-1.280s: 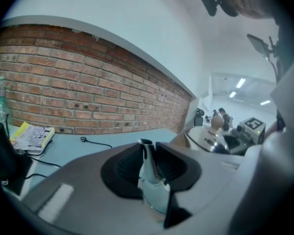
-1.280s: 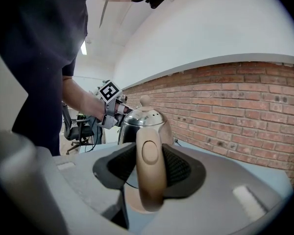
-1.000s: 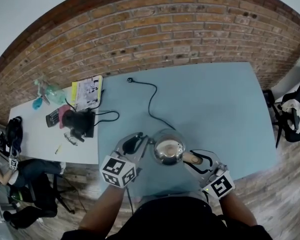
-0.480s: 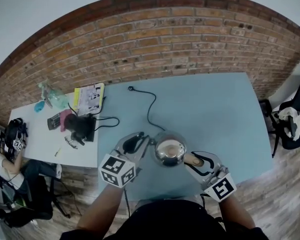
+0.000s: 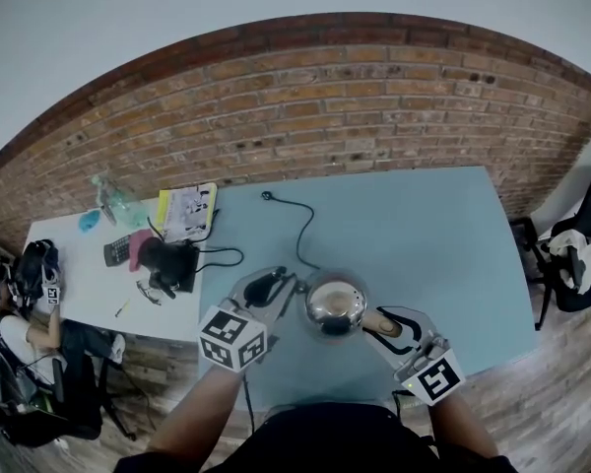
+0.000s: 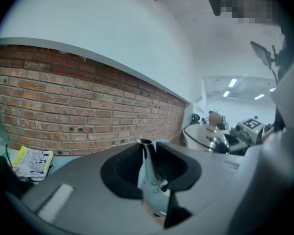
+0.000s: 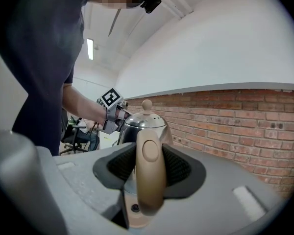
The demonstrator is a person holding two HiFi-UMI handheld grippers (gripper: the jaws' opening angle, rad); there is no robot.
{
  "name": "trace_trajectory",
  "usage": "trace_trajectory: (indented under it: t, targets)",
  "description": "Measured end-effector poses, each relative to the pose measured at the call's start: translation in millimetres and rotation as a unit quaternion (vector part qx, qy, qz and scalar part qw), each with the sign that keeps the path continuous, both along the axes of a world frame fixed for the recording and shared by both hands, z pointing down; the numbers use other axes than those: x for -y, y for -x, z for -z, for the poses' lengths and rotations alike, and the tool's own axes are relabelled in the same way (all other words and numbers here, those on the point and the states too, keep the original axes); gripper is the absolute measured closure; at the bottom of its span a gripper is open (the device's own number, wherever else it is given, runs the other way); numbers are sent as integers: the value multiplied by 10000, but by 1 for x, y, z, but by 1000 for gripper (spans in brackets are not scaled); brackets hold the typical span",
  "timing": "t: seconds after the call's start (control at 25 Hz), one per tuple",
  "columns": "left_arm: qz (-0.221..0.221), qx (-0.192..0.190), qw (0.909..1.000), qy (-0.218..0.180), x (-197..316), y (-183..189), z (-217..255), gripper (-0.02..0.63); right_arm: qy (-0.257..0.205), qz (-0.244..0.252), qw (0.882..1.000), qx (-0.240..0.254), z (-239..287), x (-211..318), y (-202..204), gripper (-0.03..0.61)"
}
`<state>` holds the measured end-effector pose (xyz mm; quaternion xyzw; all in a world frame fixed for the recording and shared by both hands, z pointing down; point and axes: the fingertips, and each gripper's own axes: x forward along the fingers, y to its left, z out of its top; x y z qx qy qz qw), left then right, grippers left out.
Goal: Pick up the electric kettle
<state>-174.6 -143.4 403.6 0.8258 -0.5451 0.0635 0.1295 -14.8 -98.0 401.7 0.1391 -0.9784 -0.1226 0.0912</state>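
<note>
Wall (image 5: 305, 97): red brick, white above
Floor (image 5: 561, 382): wood planks
Blue table (image 5: 414, 225): touching white table (image 5: 79, 284)
Chair (image 5: 571, 294): black, right edge
Ceiling lights (image 6: 232, 82): lit strips

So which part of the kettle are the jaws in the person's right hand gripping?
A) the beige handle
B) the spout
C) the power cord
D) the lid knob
A: in the right gripper view, the jaws of the right gripper press on both sides of the beige handle of the electric kettle.
</note>
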Motion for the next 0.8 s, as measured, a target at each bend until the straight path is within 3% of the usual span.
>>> trace_trajectory:
  t: [0.44, 0.8]
  targets:
    - [-94, -81, 9995, -275, 9, 4, 33, 525, -315, -43, 9993, 210, 35, 5, 6, 416]
    - [-136, -164, 9996, -203, 10, 3, 39, 528, -132, -62, 9984, 542, 44, 5, 7, 416]
